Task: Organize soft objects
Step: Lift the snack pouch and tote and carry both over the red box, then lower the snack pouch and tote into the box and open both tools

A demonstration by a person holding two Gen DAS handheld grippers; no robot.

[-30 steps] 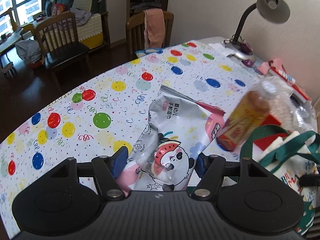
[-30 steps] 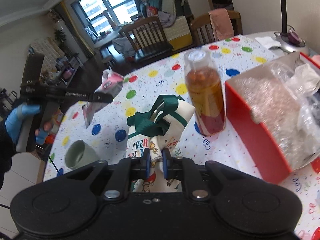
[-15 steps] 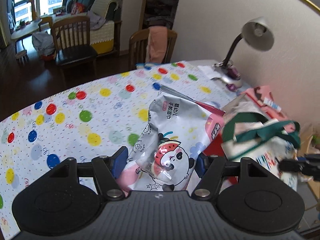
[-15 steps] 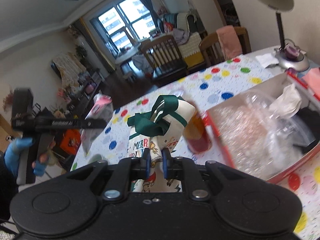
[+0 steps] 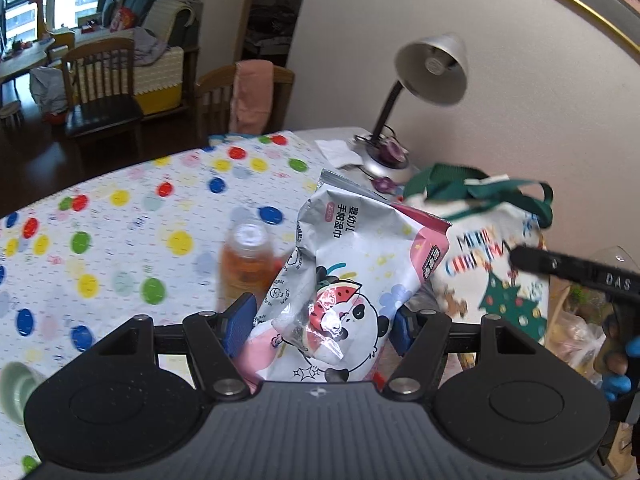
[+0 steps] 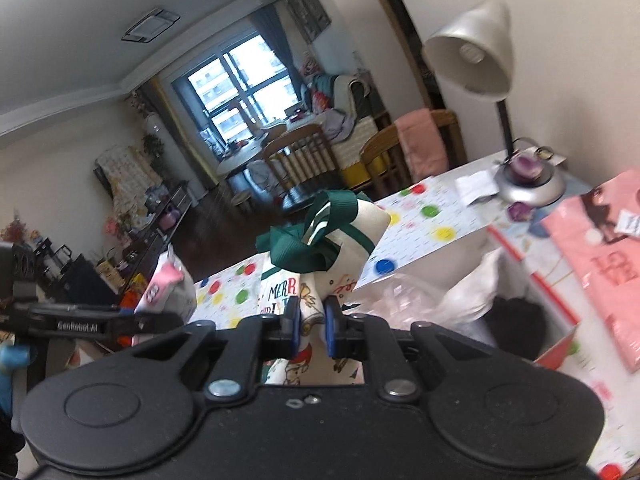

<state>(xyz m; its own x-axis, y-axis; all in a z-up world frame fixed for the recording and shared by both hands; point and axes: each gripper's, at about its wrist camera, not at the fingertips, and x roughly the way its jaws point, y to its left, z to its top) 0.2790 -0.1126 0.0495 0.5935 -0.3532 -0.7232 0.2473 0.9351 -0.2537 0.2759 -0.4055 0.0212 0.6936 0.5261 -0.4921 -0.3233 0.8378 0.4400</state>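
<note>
The crinkly wipes pack (image 5: 352,280), light and slippery, hangs above the surface (image 5: 120,216) squeezed low in the left gripper (image 5: 320,320), while the right gripper (image 6: 310,322) pinches the limp Christmas bag (image 6: 340,248) nearly closed.

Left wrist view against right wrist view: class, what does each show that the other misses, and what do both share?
Only the left wrist view shows the bottle, the green cup and the left gripper shut on the wipes pack. Only the right shows the red box, the pink sheet and the right gripper pinching the tote. Both show the lamp, tote and wipes pack.
</note>
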